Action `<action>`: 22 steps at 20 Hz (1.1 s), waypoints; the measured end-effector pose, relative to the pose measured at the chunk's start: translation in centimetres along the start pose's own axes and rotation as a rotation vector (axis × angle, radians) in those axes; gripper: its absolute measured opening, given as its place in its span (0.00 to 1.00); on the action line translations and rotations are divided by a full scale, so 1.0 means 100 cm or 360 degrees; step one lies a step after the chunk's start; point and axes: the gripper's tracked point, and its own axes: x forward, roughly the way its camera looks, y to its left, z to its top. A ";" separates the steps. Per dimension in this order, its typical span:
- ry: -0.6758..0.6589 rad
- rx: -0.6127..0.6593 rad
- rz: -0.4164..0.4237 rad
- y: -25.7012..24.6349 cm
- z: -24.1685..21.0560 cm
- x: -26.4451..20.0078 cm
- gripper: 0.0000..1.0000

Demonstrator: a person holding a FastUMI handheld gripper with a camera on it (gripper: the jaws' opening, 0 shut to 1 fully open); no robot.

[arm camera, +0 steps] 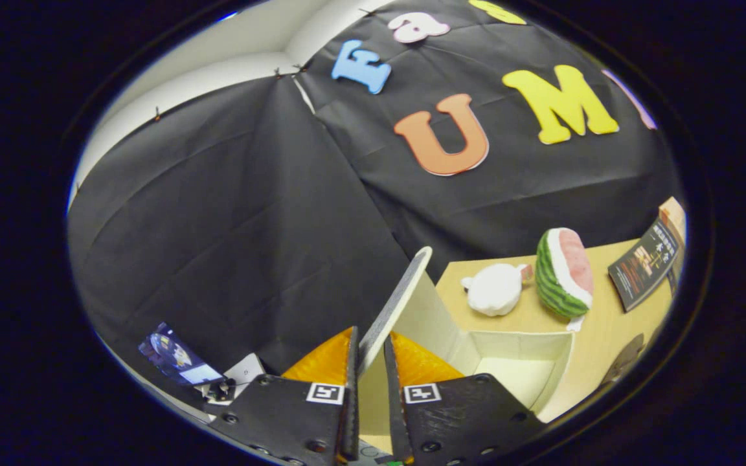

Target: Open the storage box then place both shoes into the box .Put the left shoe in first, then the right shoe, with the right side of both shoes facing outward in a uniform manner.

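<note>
My gripper (370, 355) is shut on the lid (399, 294) of the storage box. The lid is a thin pale panel with a grey speckled face, and it stands raised on edge, running up and away from between the fingers. To the right of the fingers the storage box (551, 375) lies open on the tan table; its cream inside looks bare. A dark object (625, 359) lies just past the box's right side; it is too cut off to tell whether it is a shoe.
On the tan table (606, 317) beyond the box sit a white plush toy (495, 289), a plush watermelon slice (564, 272) and a dark booklet (645, 262). A phone-like device (175, 359) and a small white item (243, 372) lie left of the fingers.
</note>
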 end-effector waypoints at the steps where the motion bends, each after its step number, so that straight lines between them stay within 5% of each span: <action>1: 0.0002 -0.0034 0.0015 0.006 -0.002 0.003 0.27; 6: -0.0028 -0.0251 0.0022 0.025 -0.004 0.014 0.63; 13: -0.0194 -0.0342 -0.0166 -0.013 0.028 -0.033 0.92; 22: -0.0350 -0.0362 -0.0606 -0.161 0.051 -0.174 0.95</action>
